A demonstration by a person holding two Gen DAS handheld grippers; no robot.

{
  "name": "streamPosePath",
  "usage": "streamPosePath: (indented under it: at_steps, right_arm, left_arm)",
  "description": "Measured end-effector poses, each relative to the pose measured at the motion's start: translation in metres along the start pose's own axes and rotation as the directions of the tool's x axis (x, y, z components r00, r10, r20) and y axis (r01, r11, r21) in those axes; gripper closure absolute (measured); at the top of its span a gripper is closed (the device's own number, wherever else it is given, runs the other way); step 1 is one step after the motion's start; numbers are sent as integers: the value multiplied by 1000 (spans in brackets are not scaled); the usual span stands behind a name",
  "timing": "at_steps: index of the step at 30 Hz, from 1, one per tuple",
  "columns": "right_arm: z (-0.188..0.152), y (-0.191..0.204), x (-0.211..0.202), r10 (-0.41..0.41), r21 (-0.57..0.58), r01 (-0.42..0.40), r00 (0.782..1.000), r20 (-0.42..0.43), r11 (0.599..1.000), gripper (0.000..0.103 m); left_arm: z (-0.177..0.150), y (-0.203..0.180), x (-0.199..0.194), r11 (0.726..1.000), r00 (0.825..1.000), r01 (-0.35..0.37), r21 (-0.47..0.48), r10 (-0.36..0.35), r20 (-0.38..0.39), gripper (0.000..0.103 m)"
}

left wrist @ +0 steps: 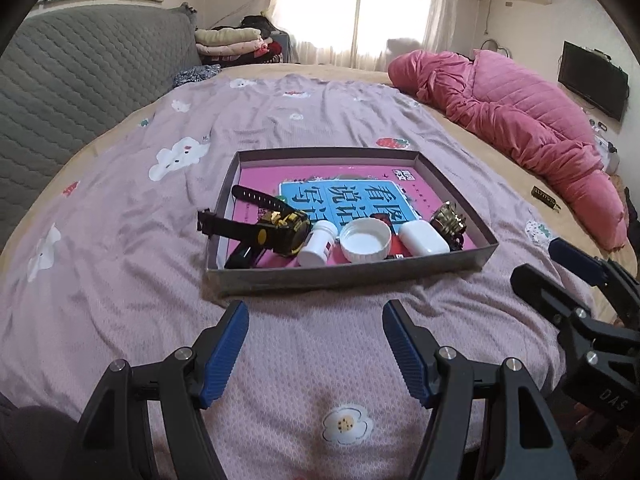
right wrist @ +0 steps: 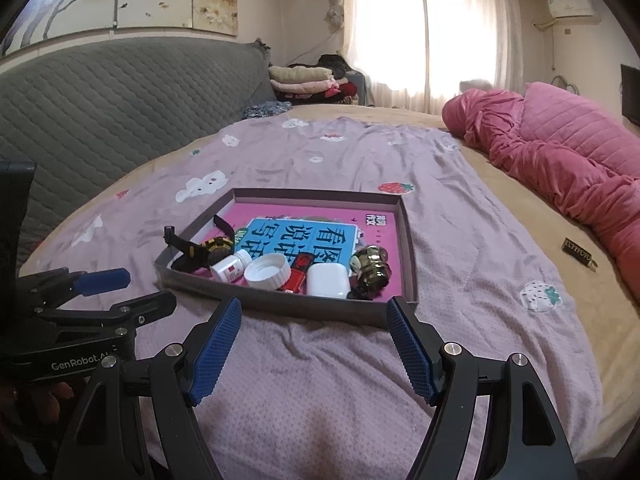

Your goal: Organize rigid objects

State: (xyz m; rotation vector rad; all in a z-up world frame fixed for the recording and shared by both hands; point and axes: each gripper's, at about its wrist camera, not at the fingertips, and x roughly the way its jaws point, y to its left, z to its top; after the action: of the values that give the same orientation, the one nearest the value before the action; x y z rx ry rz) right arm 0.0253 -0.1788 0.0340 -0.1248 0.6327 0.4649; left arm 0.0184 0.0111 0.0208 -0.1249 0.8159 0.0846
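L gripper [left wrist: 314,348] spread, empty, over bedsheet [left wrist: 120,240] | R gripper [right wrist: 314,350] spread, empty, just short of box [right wrist: 280,306] near wall | white bottle [right wrist: 231,269], cap [right wrist: 267,271], watch [left wrist: 248,224] etc. along box near edge | light, stiff, prob. slick plastic; pinch bottle across body

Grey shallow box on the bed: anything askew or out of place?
Yes. The black watch strap overhangs the grey shallow box's left wall instead of lying inside. A small dark rectangular tag also lies alone on the tan sheet, outside the box.
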Motion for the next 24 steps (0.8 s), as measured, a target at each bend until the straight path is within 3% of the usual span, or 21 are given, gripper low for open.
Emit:
streamPosePath:
  at_steps: [24]
  right_arm:
    - [-18,14,-18,2,12,-2,998,-64,1000,27]
  left_arm:
    - [-16,-10,-17,1000,1000,8,-2,-8,-17,34]
